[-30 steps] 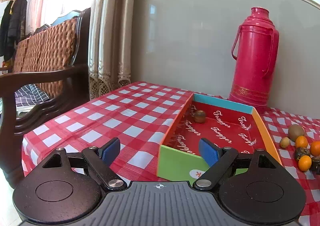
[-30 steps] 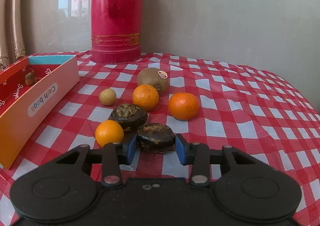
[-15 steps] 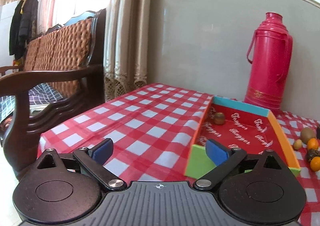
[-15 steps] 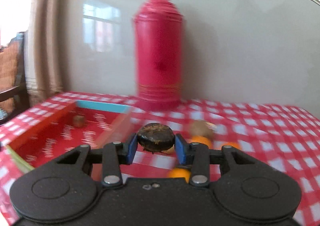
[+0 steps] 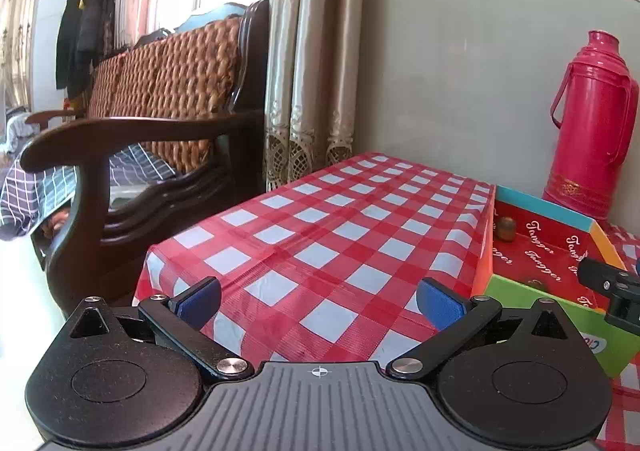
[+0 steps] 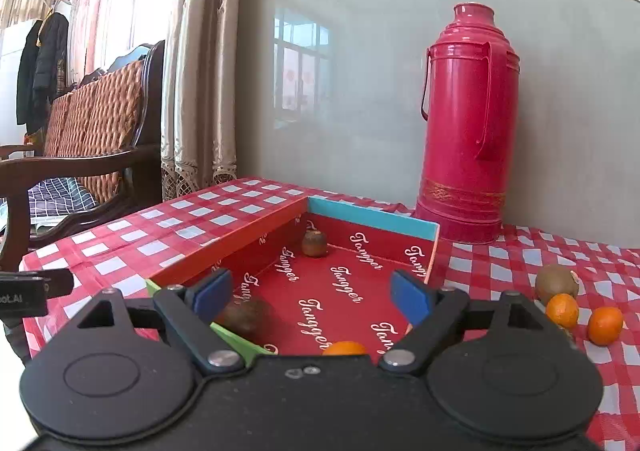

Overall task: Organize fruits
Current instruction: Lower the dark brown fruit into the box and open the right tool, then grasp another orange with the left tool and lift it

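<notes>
Drop: right gripper [image 6: 314,297] hangs over the near end of the box [image 6: 372,220], jaws just swung apart, nothing between the pads.
Dark fruit: brown, rough-skinned, lying on the box floor [image 6: 244,317] just behind the left pad, near the green wall.
Company: a smaller brown fruit [image 6: 313,244] sits by the far blue wall.
Left gripper: spread as wide as it goes [image 5: 318,301], holding nothing, over the checked tablecloth [image 5: 320,235] beside the box.
Next, I reckon: lift clear without nudging the wall, then swing right.
Waiting: kiwi [image 6: 557,283] and two oranges [image 6: 562,310] [image 6: 605,325] near the red flask [image 6: 468,123].
</notes>
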